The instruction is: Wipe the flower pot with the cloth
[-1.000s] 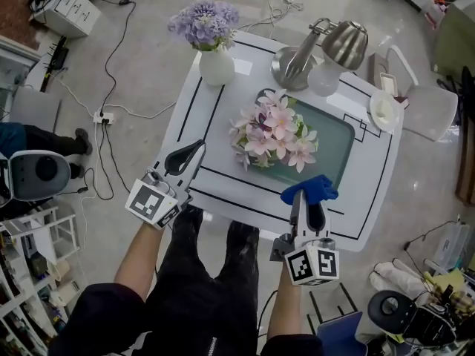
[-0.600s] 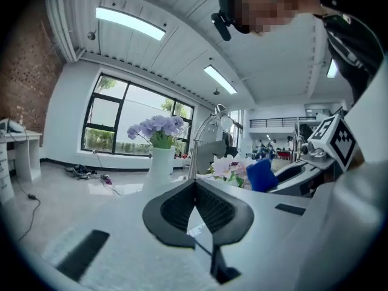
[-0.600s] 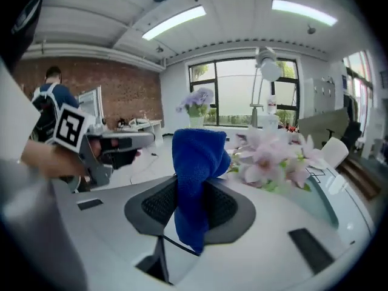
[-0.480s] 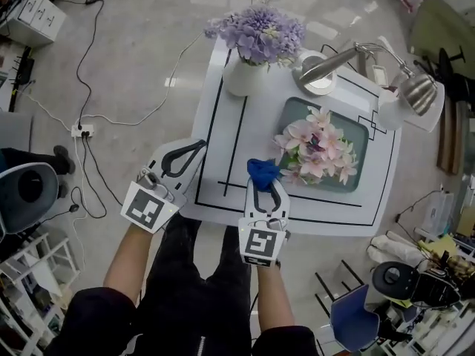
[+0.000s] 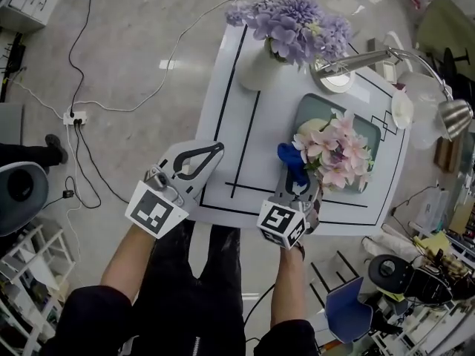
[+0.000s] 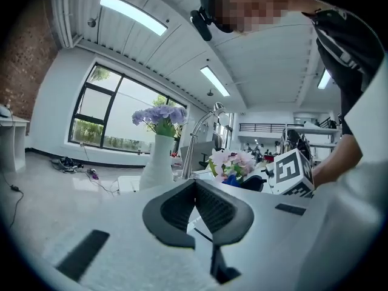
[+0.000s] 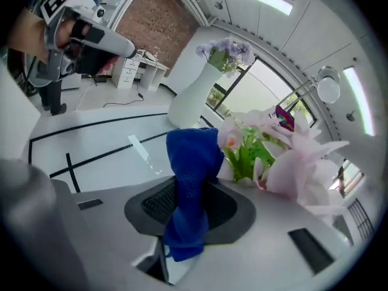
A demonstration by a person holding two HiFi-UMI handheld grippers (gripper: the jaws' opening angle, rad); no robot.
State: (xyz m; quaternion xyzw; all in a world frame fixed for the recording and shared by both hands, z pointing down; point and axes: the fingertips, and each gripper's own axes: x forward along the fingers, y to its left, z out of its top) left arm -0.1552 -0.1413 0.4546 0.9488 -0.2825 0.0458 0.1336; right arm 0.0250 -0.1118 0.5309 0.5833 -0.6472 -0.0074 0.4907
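Cloth (image 7: 191, 174) clamped in right claw (image 5: 295, 178) | pink flowers (image 5: 338, 154) overhang flower pot (image 5: 312, 127) | left claw (image 5: 217, 150) clenched, empty | purple-flower vase (image 5: 261, 71) beyond

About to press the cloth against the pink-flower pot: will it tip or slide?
Probably top-heavy: the flowers spread wider than the pot, so a high push may tip it. The tray under it looks smooth, so it could slide. The cloth droops limply from the right gripper, so contact should be soft.
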